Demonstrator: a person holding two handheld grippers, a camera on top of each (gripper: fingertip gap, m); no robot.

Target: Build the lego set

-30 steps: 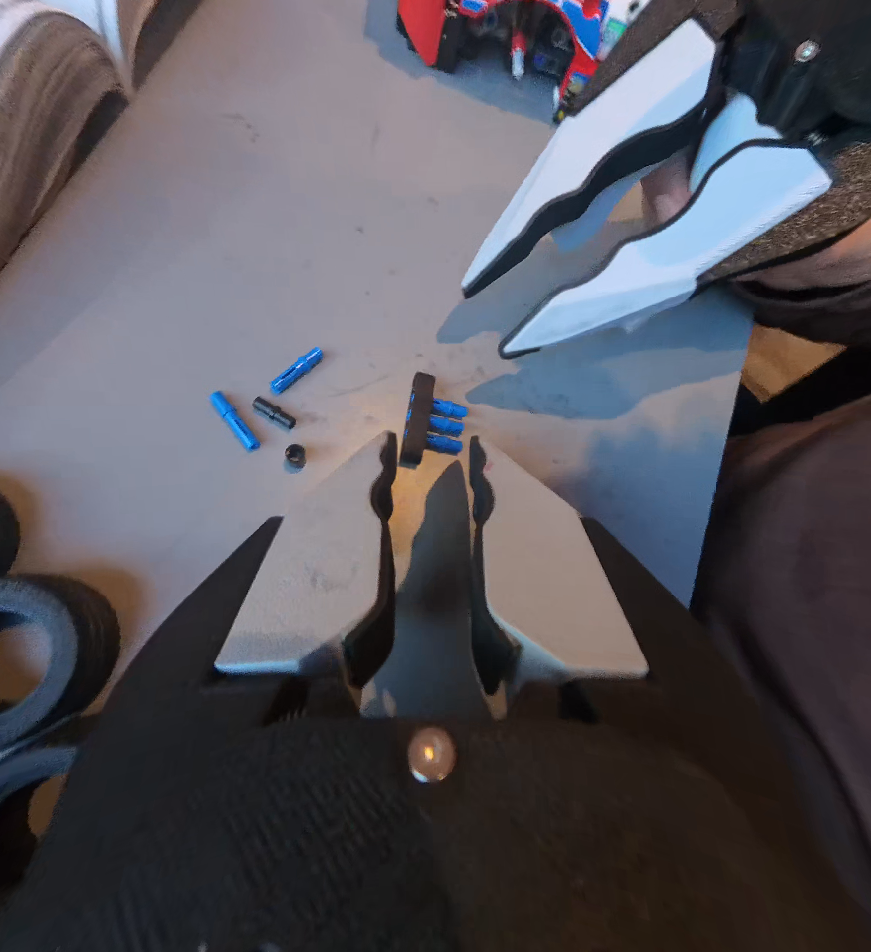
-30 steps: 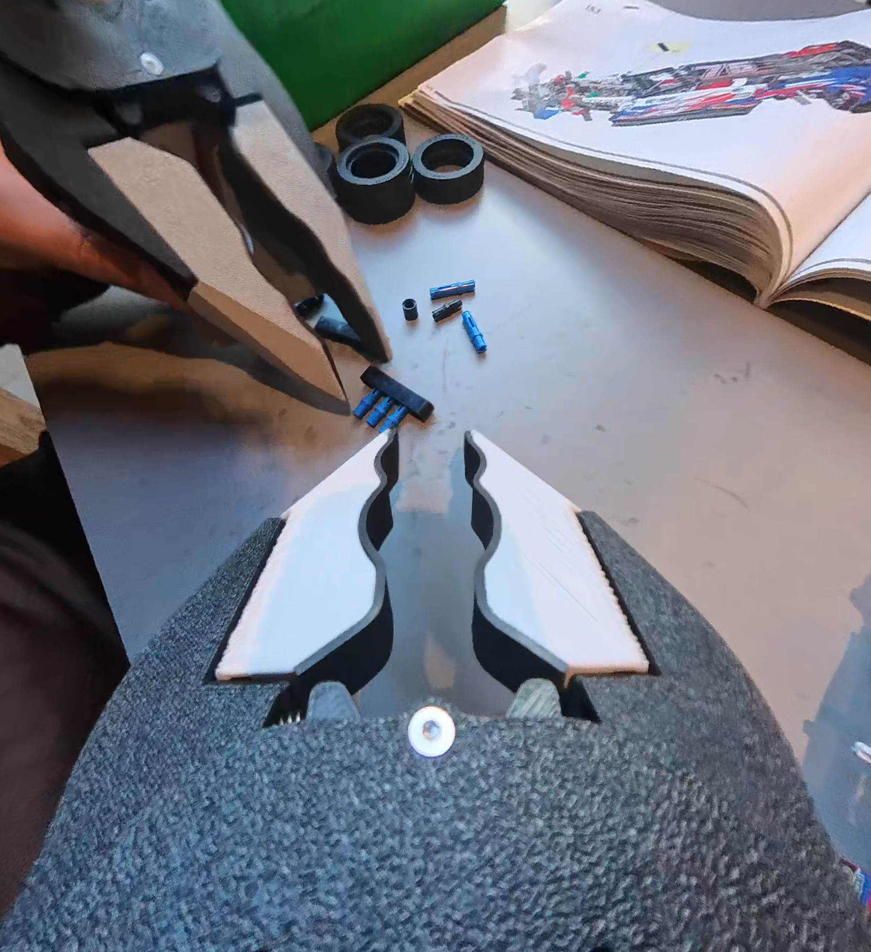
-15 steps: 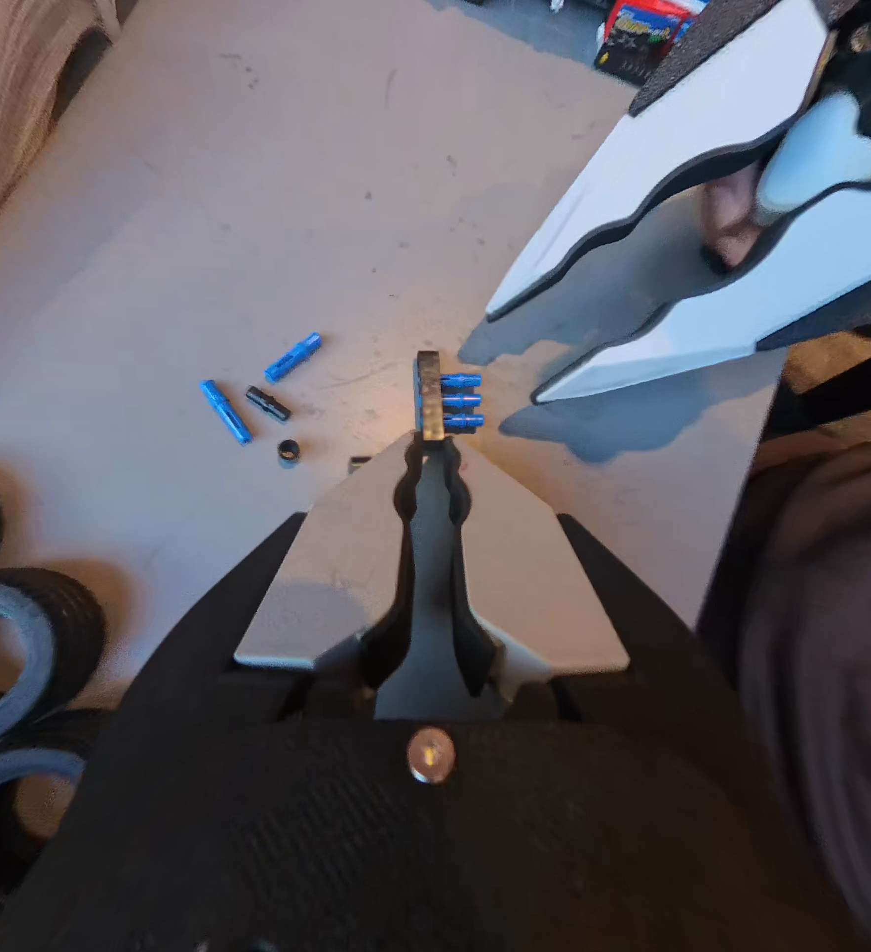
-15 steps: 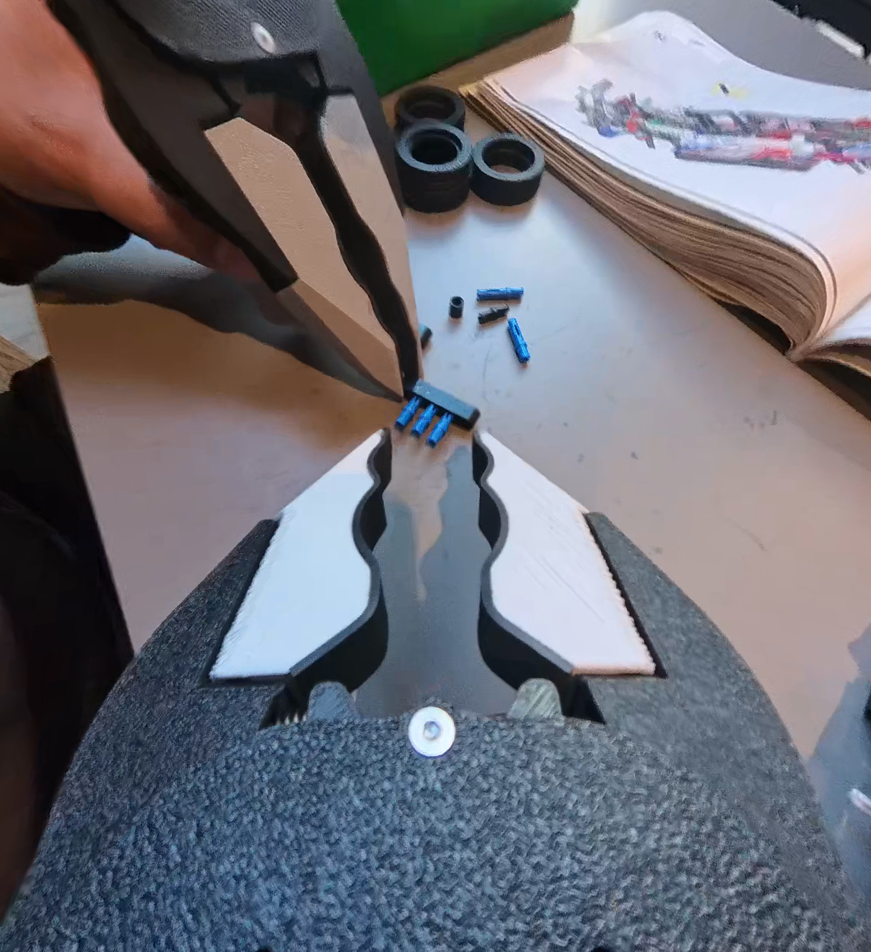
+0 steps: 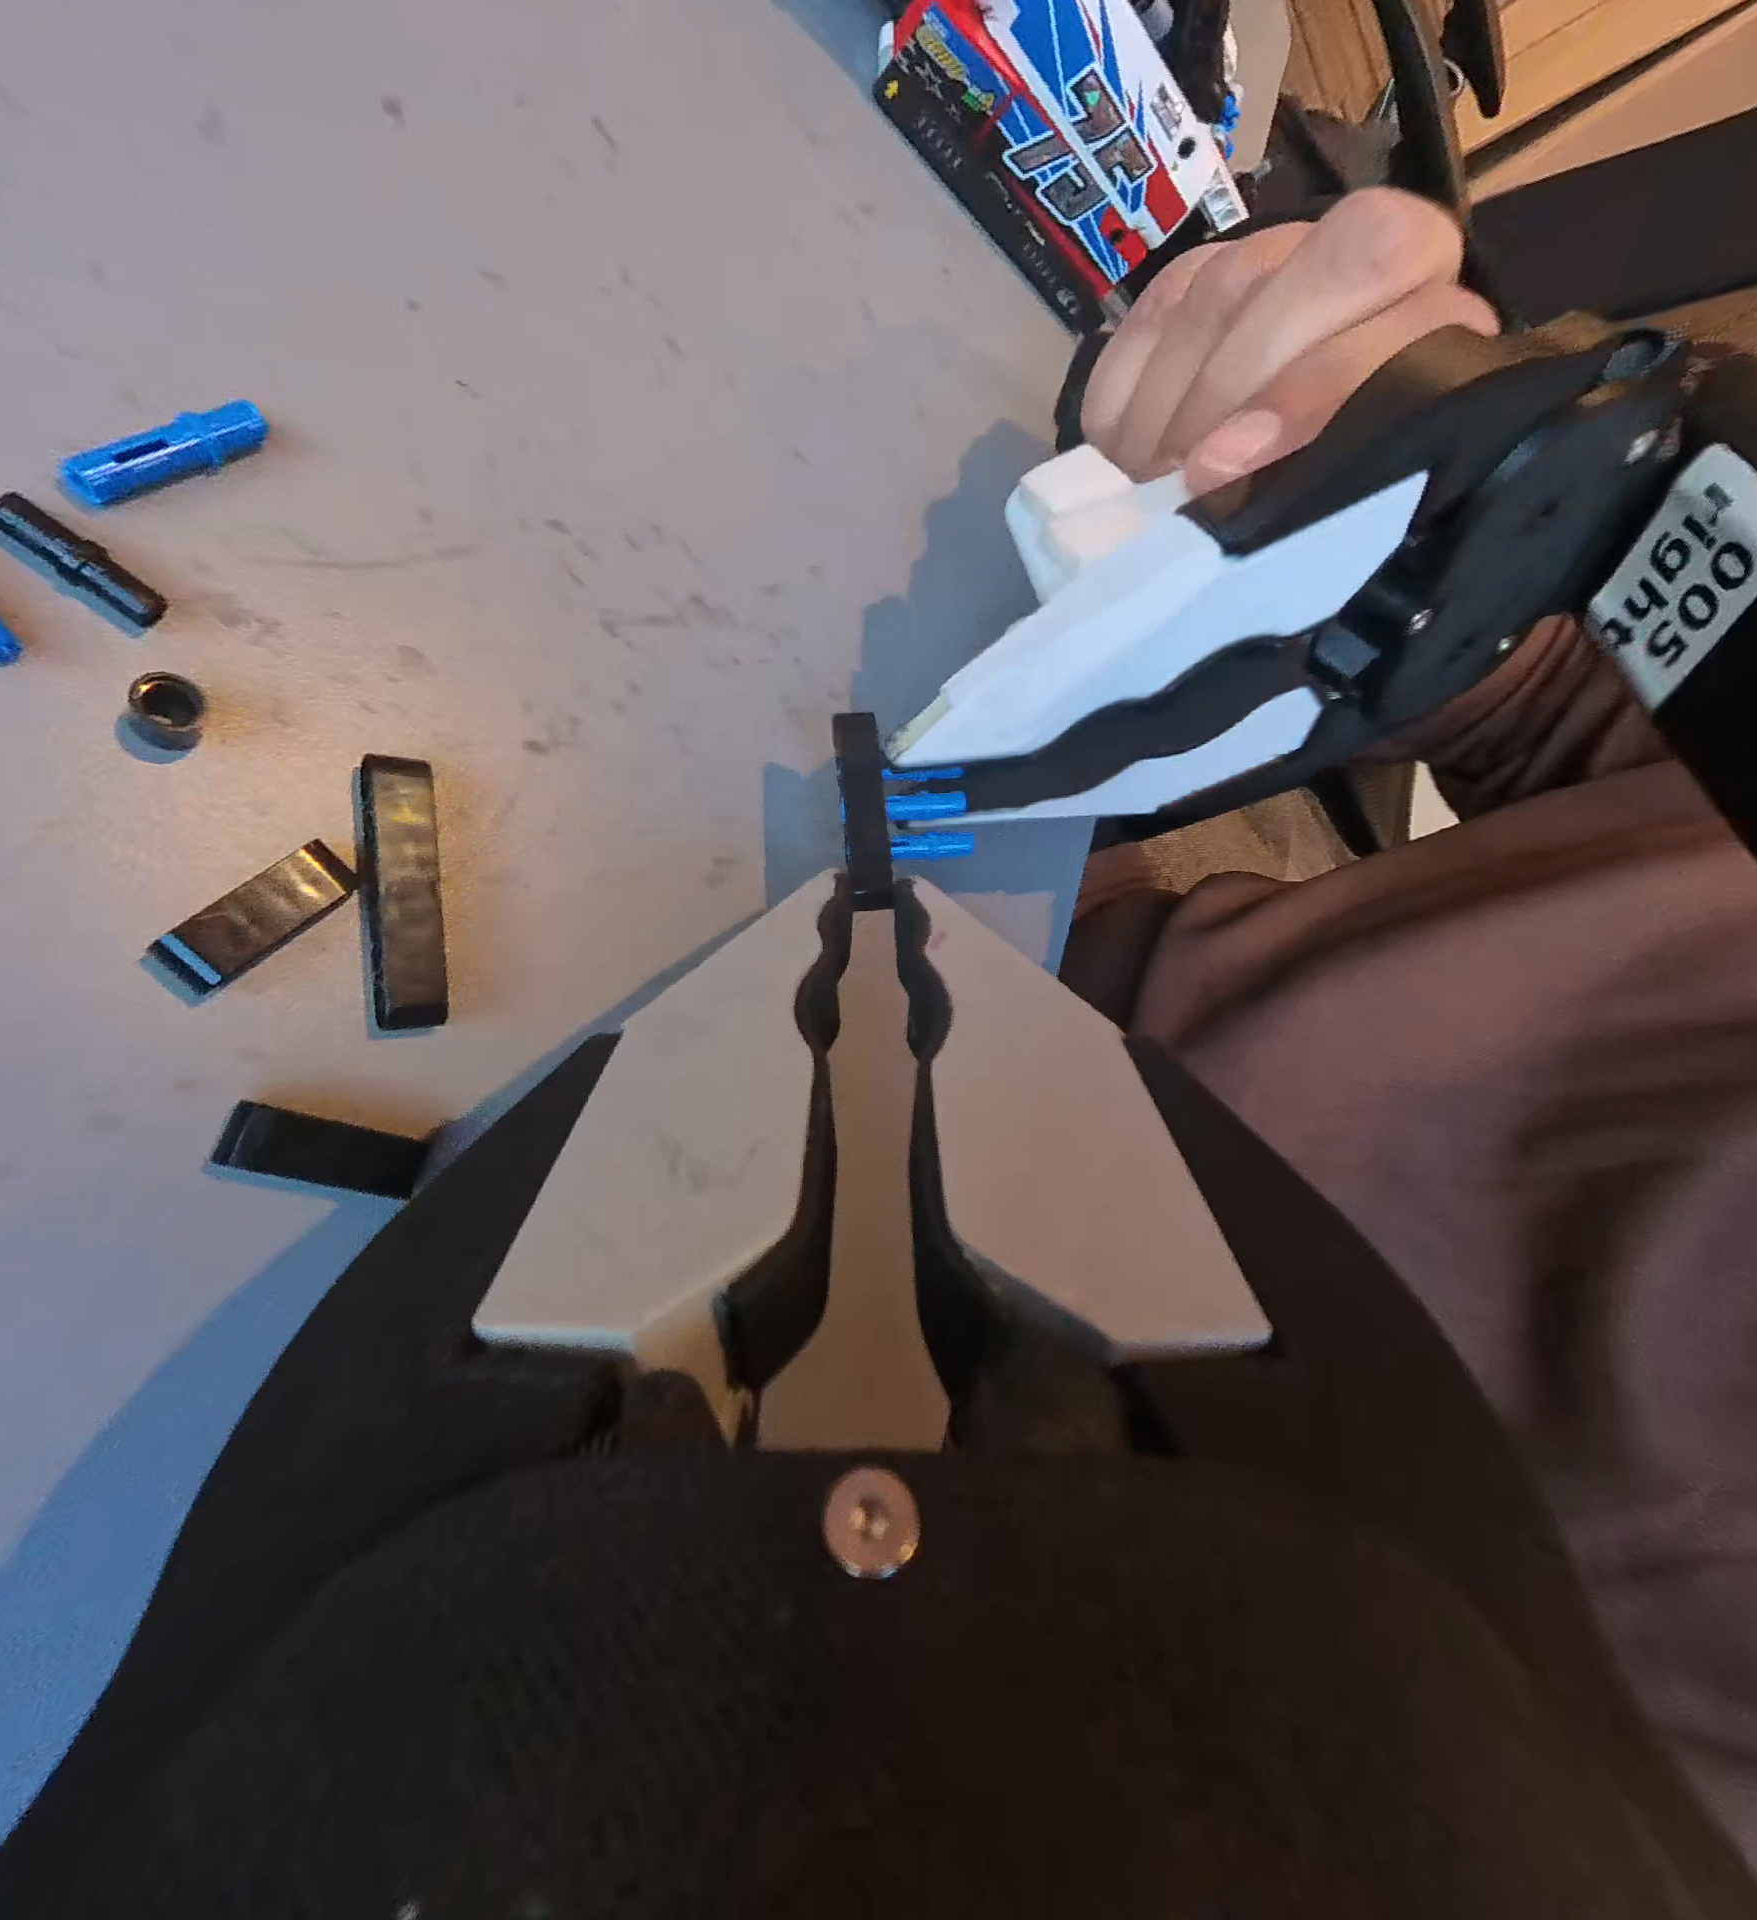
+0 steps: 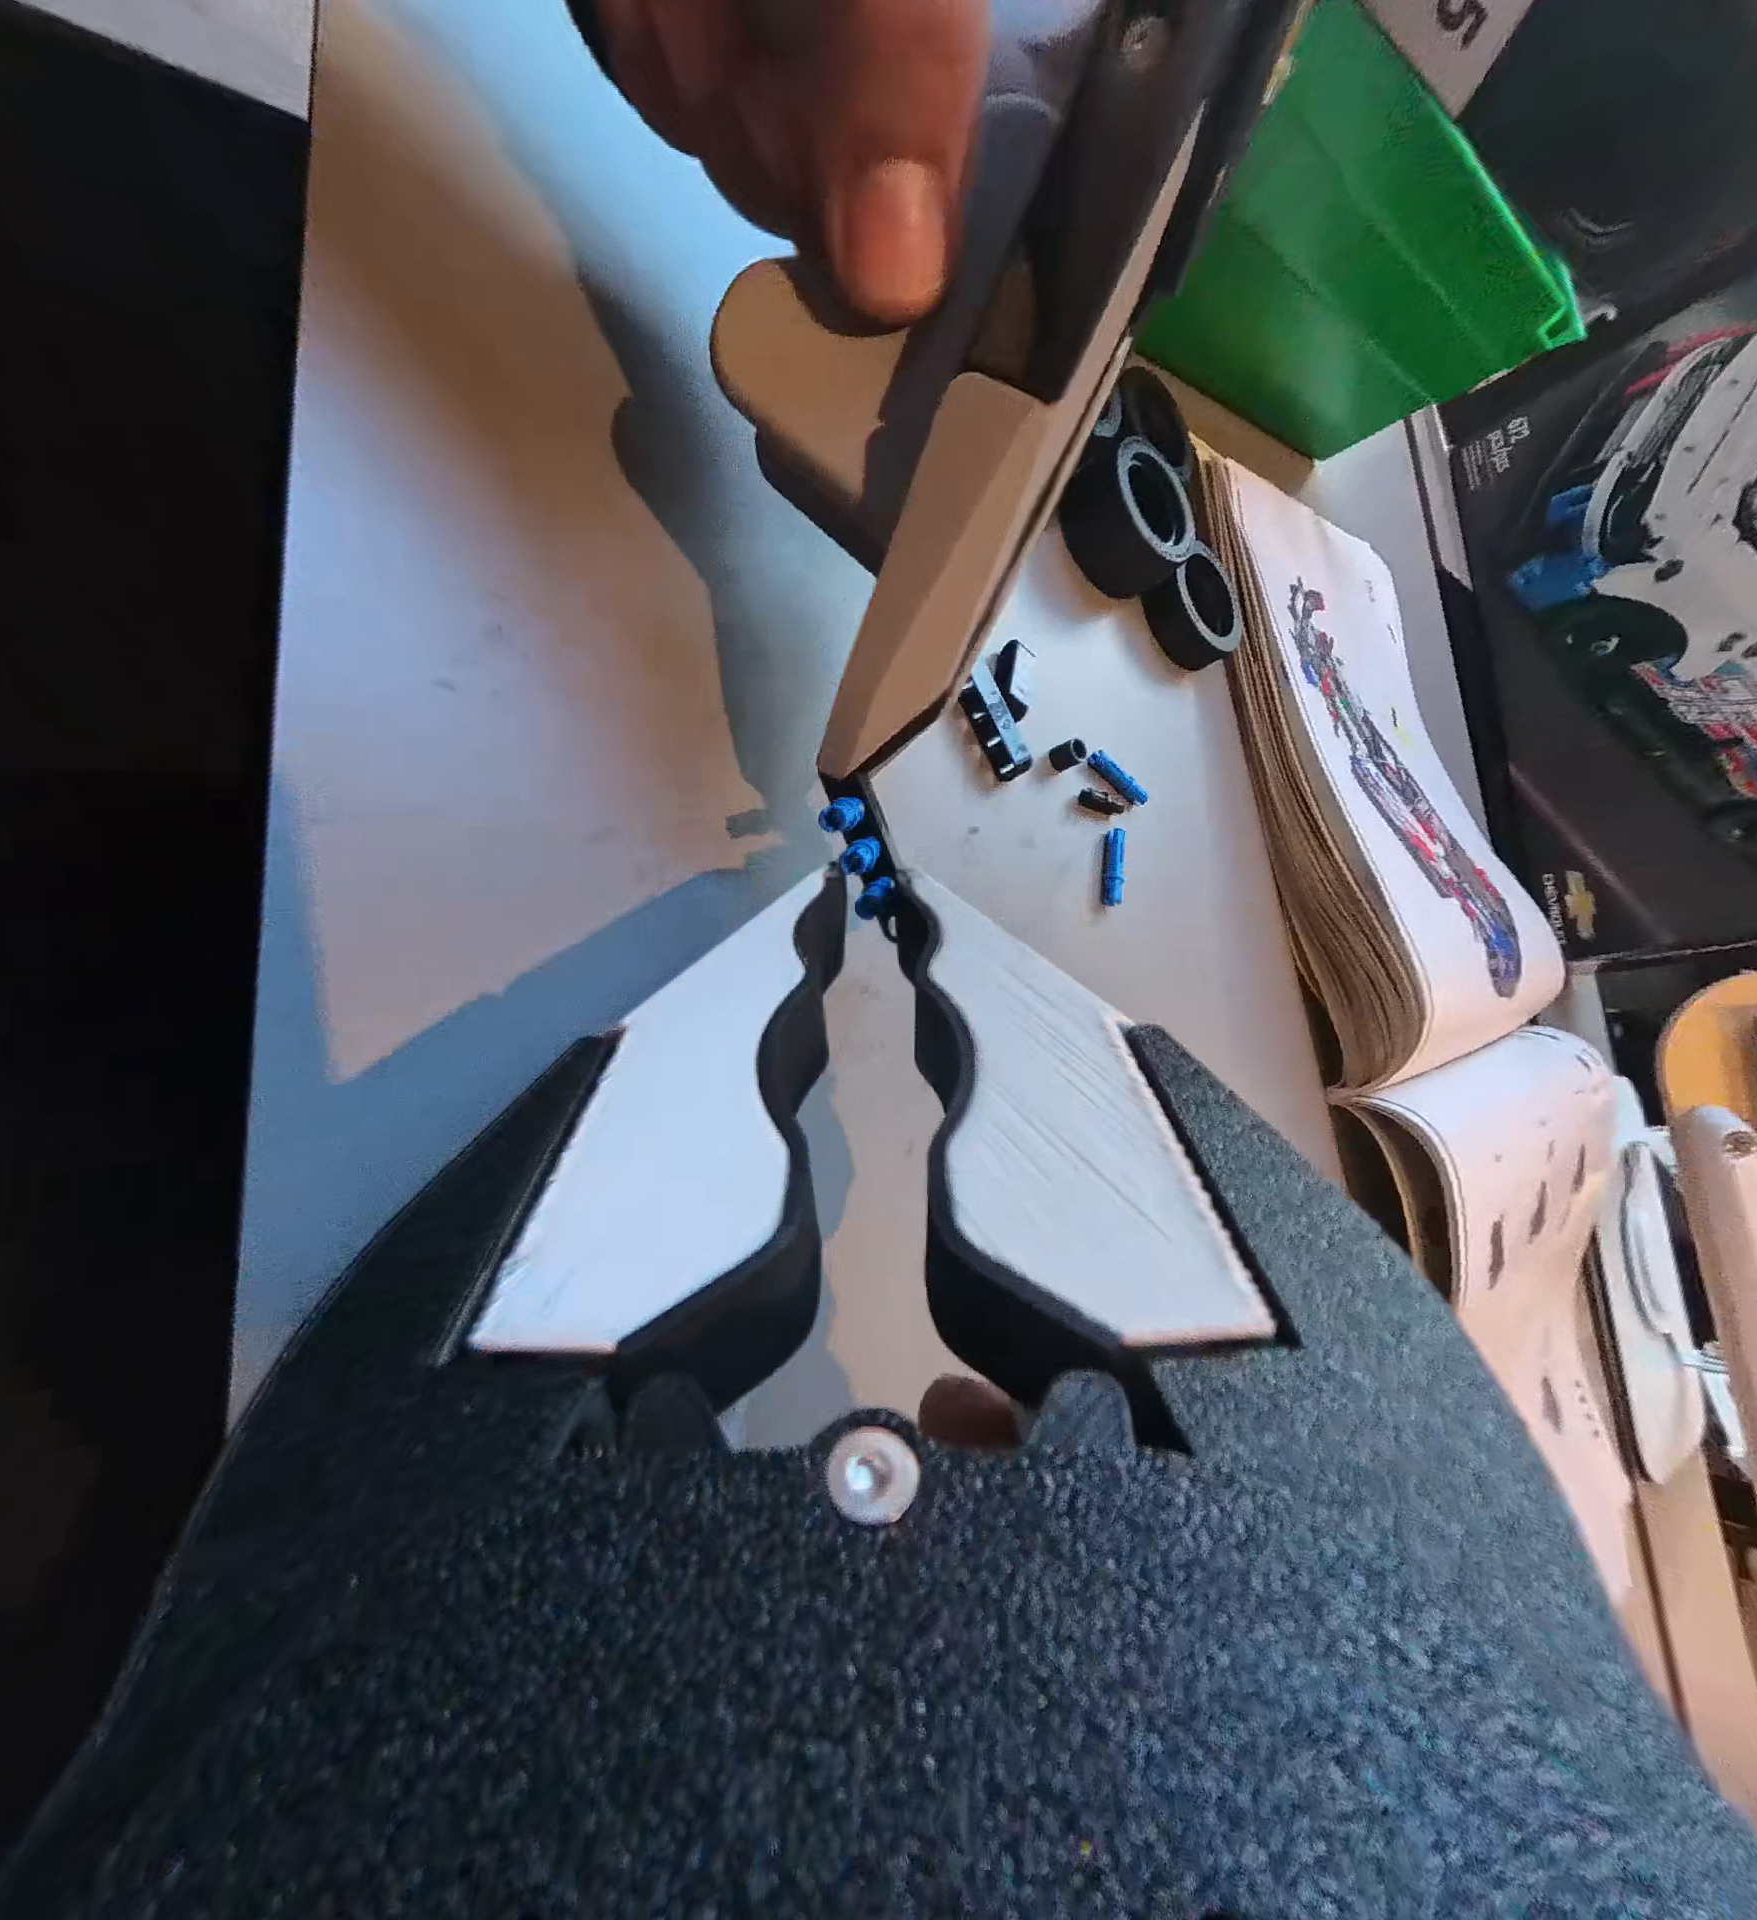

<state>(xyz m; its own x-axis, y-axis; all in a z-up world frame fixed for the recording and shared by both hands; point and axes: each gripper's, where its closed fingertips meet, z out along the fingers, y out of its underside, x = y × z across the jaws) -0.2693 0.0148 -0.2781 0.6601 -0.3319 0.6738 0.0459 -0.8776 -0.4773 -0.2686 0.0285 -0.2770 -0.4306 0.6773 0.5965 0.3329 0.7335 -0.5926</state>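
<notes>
A short black beam (image 5: 861,800) with three blue pins (image 5: 931,805) sticking out of one side is held in the air over the grey table's (image 5: 541,312) near edge. My left gripper (image 5: 866,896) is shut on the beam's lower end. My right gripper (image 6: 872,885) comes in from the pin side with its jaws closed down around the end pin (image 6: 874,896); in the left wrist view its fingertips (image 5: 921,764) touch the beam. The left gripper (image 6: 858,764) holds the beam's far end (image 6: 874,821) in the right wrist view.
Loose blue pins (image 5: 162,452), a black pin (image 5: 74,561), a black bush (image 5: 165,710) and black beams (image 5: 401,888) lie to the left. Black tyres (image 6: 1149,499), an open instruction book (image 6: 1373,779), a green bin (image 6: 1352,260) and a set box (image 6: 1684,582) lie beyond. A red, white and blue model (image 5: 1061,135) stands at the back. The black bush (image 5: 165,710) is about 10 cm from both grippers' fingertips.
My left gripper closed on the beam and lifted it off the table toward the near edge. My right gripper moved in from open and closed around the pin end.
</notes>
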